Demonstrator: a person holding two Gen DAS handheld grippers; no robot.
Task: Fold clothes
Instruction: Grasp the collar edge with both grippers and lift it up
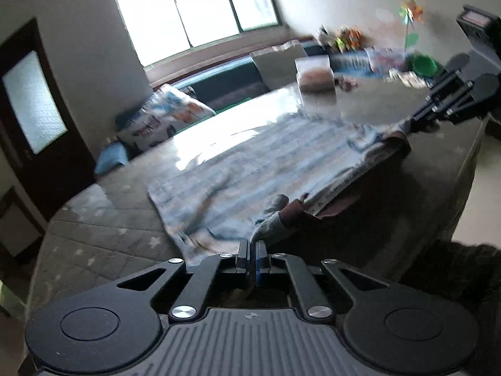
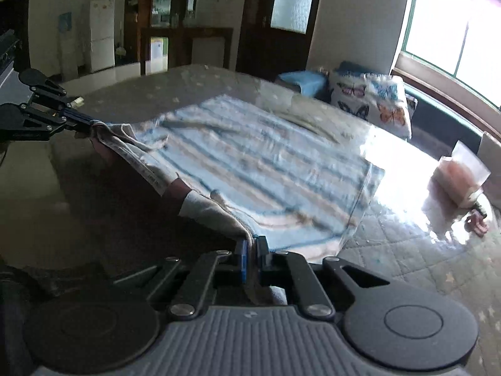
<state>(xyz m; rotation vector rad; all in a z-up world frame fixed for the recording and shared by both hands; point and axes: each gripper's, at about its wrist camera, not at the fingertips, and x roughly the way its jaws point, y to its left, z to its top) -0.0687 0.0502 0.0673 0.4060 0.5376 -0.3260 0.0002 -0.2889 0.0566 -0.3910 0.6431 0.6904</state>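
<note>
A blue-and-white striped garment [image 1: 250, 156] with grey and brown cuffs lies partly on a grey quilted table top [image 1: 103, 228]. Its near edge is lifted and stretched between both grippers. In the left wrist view my left gripper [image 1: 251, 250] is shut on a grey cuff of the garment, and my right gripper [image 1: 407, 123] pinches the far corner at the upper right. In the right wrist view my right gripper [image 2: 251, 246] is shut on grey fabric of the garment [image 2: 266, 169], and my left gripper [image 2: 89, 123] holds the opposite corner at the left.
A clear plastic box [image 1: 314, 73] [image 2: 460, 172] stands on the table beyond the garment. A butterfly-print pillow [image 1: 166, 119] [image 2: 369, 103] rests on a bench under the window. A green bowl [image 1: 424, 64] and small clutter sit at the far end. A dark sleeve [image 1: 454, 269] shows at lower right.
</note>
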